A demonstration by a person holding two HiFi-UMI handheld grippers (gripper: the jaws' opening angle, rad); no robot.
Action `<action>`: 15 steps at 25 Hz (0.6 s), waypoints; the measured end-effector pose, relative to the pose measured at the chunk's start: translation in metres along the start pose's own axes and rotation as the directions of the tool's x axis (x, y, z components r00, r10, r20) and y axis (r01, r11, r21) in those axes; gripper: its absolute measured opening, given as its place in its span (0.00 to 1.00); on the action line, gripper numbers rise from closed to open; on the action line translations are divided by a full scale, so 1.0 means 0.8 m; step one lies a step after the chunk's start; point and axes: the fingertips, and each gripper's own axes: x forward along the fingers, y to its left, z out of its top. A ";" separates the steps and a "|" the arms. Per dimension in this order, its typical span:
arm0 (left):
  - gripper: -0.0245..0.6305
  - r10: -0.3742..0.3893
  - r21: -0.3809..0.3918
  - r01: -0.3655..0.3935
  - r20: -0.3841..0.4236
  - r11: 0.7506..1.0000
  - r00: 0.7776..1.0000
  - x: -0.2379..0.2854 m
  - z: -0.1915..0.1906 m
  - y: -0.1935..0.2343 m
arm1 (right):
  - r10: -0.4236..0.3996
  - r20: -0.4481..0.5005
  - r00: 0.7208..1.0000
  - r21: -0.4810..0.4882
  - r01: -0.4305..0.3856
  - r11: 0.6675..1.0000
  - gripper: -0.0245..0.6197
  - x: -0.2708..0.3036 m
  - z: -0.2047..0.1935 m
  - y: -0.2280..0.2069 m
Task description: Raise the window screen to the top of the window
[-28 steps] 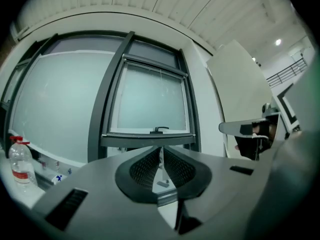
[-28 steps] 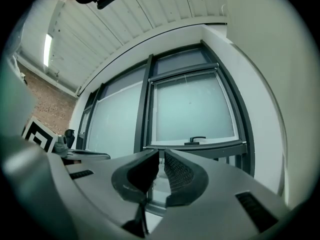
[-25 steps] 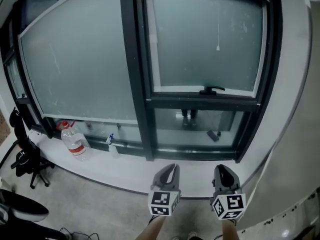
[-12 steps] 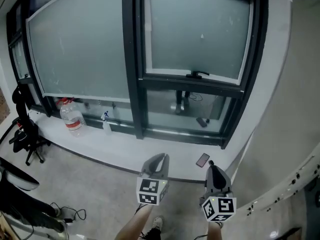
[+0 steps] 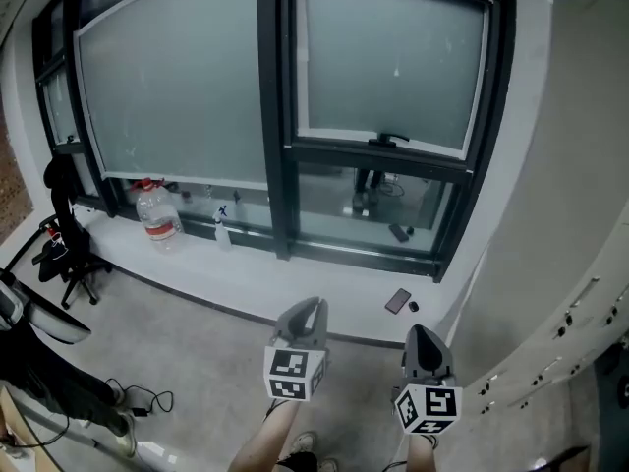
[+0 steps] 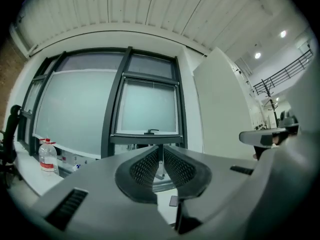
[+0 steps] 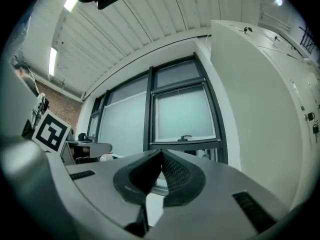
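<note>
- Holding my left gripper (image 5: 313, 308) level and well back from the window (image 5: 273, 116), jaws a narrow slit apart with nothing between them.
- The window screen (image 5: 393, 67) fills that window's right sash, ahead of and above both grippers, touching neither.
- My right gripper (image 5: 423, 332), just right of the left and equally far from the window, has just been closing; its jaws meet on nothing.

A plain office-type workroom: tall frosted-glass windows in dark metal frames (image 5: 167, 87) at twelve o'clock, a black swivel office chair (image 5: 69, 259) at nine o'clock, bare grey concrete floor (image 5: 187, 332), white ribbed panel ceiling (image 7: 130, 29).
</note>
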 end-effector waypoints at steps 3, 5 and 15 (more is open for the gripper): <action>0.09 -0.009 0.009 0.009 0.025 1.000 1.000 -0.013 0.010 -0.004 | 0.018 -0.001 1.000 -0.001 -0.018 1.000 0.05 -0.004 0.006 0.013; 0.09 -0.027 0.005 0.027 0.032 1.000 0.999 -0.015 0.009 -0.011 | 0.025 -0.005 1.000 -0.007 -0.025 1.000 0.05 -0.005 0.009 0.018; 0.09 -0.090 0.049 0.089 0.021 0.995 0.996 -0.035 0.000 -0.017 | 0.006 0.008 1.000 -0.015 -0.006 1.000 0.05 -0.003 0.012 0.044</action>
